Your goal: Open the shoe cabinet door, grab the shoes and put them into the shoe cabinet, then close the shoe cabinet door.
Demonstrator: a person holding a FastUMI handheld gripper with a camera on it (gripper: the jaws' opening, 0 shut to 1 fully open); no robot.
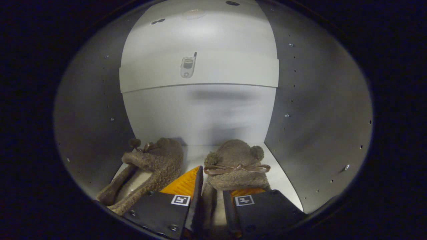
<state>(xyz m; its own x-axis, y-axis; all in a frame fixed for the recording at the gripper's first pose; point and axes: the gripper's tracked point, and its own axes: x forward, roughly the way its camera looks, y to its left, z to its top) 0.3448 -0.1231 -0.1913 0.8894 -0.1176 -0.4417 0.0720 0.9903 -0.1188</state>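
Observation:
I am looking into the shoe cabinet, which has a white back panel and grey side walls. Two brown fuzzy slippers stand side by side on its white floor. The left slipper lies angled, just left of my fingers, with its opening towards me. The right slipper has a ribbon bow and two pompoms. My gripper is nearly closed, and both fingers press on the near rim of the right slipper, which fills the narrow gap between them.
A white shelf board crosses the cabinet above the slippers. The grey side walls with rows of peg holes close in on both sides. A strip of bare floor runs between the two slippers.

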